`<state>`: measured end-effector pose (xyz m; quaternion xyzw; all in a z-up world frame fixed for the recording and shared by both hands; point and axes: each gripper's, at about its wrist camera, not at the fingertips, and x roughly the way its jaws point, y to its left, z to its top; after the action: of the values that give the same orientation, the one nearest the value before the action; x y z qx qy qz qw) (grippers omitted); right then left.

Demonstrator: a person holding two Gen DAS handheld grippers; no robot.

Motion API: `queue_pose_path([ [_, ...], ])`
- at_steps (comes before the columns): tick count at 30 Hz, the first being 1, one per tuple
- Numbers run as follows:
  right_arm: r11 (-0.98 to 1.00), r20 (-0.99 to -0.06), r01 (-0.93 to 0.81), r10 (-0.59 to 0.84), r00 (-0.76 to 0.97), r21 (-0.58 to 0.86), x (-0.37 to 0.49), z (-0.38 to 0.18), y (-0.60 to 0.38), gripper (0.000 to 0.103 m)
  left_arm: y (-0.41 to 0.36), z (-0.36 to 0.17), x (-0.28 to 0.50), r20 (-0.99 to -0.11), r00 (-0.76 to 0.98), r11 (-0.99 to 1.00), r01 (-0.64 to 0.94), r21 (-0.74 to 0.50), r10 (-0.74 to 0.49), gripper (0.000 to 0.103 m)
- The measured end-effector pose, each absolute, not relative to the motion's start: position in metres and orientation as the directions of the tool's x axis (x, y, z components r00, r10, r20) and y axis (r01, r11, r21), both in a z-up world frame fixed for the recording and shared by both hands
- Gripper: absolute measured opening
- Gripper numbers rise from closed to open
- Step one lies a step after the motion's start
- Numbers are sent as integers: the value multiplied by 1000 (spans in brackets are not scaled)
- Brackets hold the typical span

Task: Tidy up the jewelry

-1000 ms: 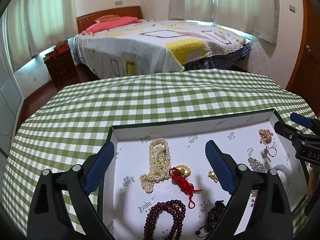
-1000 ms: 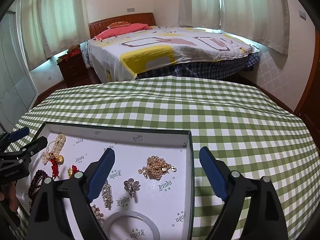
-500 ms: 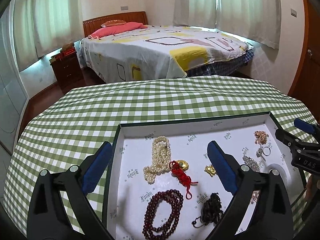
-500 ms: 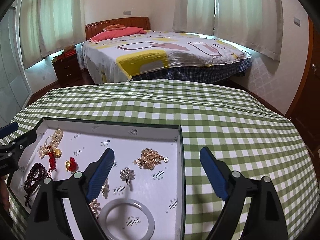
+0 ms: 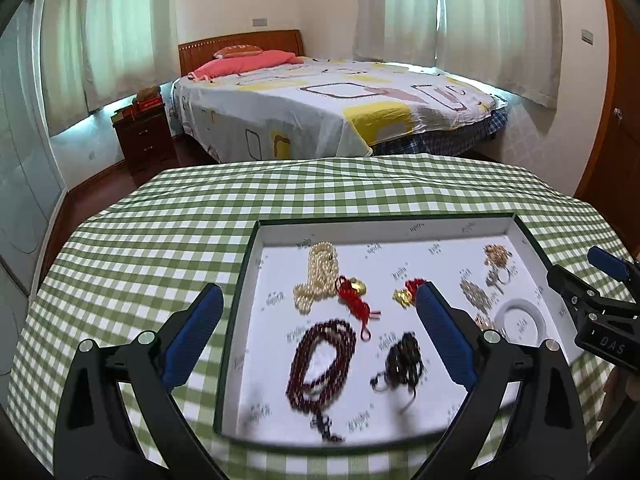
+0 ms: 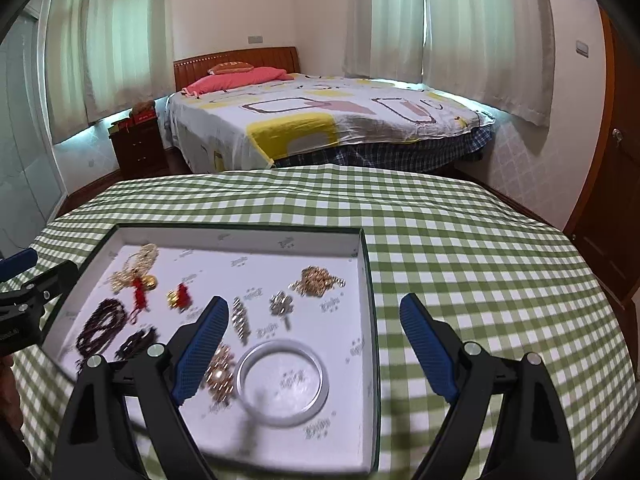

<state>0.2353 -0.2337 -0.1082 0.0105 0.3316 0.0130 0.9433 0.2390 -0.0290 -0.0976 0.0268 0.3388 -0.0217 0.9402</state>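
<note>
Hovering with both grippers spread and empty, you have the white bangle by the tray's near right corner, closest to your right gripper; left gripper overhangs the beads.

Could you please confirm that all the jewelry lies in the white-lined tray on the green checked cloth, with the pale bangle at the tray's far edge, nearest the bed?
Not quite: the pale bangle lies at the tray's near edge, towards the grippers, as the right wrist view shows. The rest is right.
</note>
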Motion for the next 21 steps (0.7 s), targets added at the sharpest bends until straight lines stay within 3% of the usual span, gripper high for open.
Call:
queue_pose_path([
  [13, 1000, -615, -14, 21, 789, 16, 172, -93, -228, 85, -16, -79, 167, -636, 772, 999, 18, 26, 3, 95],
  [21, 999, -567, -34, 37, 823, 16, 128, -56, -222, 85, -15, -42, 116, -584, 811, 999, -2, 41, 26, 99],
])
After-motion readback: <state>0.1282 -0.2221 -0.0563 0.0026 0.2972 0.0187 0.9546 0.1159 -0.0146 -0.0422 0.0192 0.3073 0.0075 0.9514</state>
